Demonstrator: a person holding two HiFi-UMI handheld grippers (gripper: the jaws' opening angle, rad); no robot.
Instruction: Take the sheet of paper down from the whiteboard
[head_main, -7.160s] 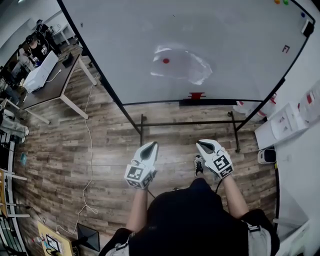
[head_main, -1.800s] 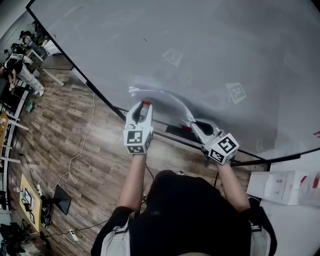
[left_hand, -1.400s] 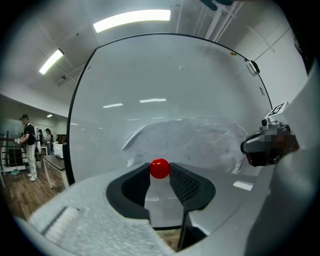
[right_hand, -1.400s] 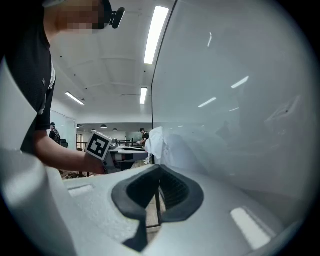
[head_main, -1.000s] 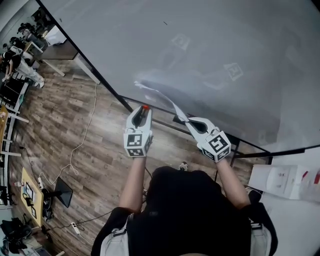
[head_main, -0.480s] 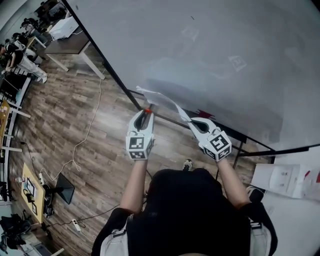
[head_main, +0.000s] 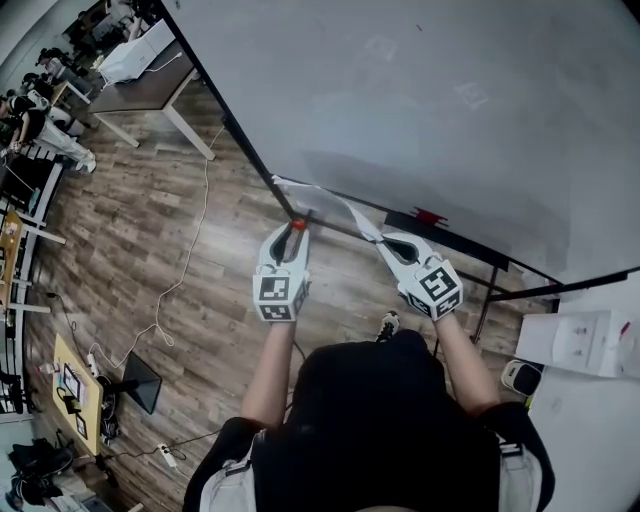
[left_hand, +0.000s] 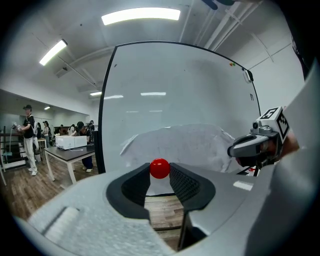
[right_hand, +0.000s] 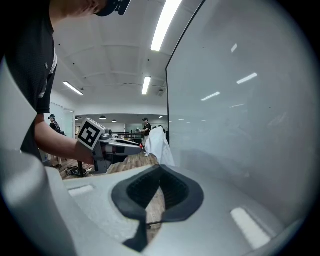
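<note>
The sheet of paper (head_main: 325, 203) hangs free in front of the whiteboard (head_main: 430, 90), stretched between my two grippers. My right gripper (head_main: 381, 238) is shut on the sheet's right edge; in the right gripper view the paper (right_hand: 159, 144) rises from the closed jaws (right_hand: 160, 168). My left gripper (head_main: 295, 230) is shut on a round red magnet (head_main: 297, 224) at the sheet's left side. The left gripper view shows the magnet (left_hand: 159, 168) pinched between the jaws, with the paper (left_hand: 175, 145) behind it.
The whiteboard's black stand (head_main: 484, 292) and its tray with a red item (head_main: 428, 215) are just ahead. A dark table (head_main: 150, 78) and several people (head_main: 35, 125) are at the far left. A cable (head_main: 190, 270) runs over the wooden floor. White boxes (head_main: 580, 340) sit at the right.
The sheet was pinned flat to the board by the red magnet. Both grippers have since closed on the magnet and the sheet's edge and drawn back from the board.
</note>
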